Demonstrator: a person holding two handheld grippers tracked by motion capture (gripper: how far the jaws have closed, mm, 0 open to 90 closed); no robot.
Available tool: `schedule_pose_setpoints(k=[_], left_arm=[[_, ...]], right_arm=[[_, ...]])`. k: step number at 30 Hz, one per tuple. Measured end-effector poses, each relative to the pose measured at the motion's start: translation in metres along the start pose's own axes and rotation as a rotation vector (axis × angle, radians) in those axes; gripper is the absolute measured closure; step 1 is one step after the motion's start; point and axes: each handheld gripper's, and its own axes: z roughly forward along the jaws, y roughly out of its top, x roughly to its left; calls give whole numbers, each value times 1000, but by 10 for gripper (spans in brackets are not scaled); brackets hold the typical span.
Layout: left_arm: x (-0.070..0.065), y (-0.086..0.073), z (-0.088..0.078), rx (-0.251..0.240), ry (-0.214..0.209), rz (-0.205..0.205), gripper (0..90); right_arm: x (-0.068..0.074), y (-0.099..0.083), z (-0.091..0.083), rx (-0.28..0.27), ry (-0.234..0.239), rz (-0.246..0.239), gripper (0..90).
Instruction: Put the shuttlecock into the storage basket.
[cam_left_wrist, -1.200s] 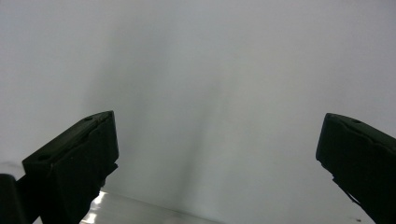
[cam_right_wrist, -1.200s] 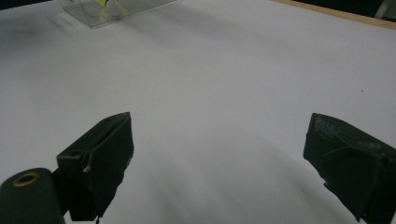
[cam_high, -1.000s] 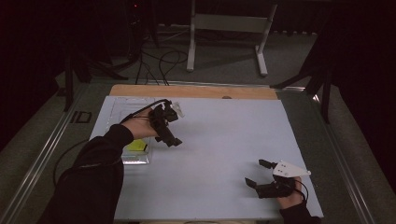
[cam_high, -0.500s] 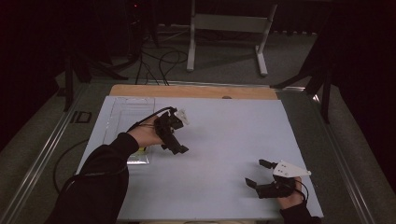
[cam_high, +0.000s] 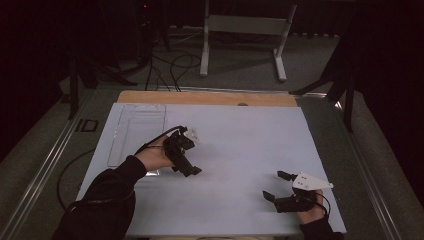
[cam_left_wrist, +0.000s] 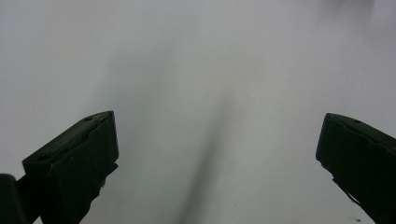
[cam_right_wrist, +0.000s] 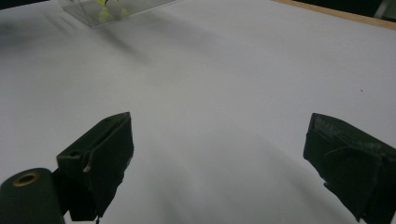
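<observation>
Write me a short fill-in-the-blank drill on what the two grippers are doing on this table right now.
1. The jaws of the left gripper stand ____.
2. The right gripper holds ____ between its jaws.
3. The clear tray lies on the ____ side of the white table, as the high view shows it.

Missing words: open; nothing; left
</observation>
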Motion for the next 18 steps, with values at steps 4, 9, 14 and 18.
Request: schedule_pose_setpoints(k=[4,9,14,18], left_arm=[[-3,-8,3,6,-11,-25,2],[-7,-20,6,6,-10,-35,2],[-13,-33,8,-1,-5,-54,2],[-17,-42,8,-4,2,-62,2]], right_arm=[[0,0,0,1,0,1,85],[1,0,0,3,0,3,86],[0,0,0,2,1,1,85],[1,0,0,3,-1,4,85]])
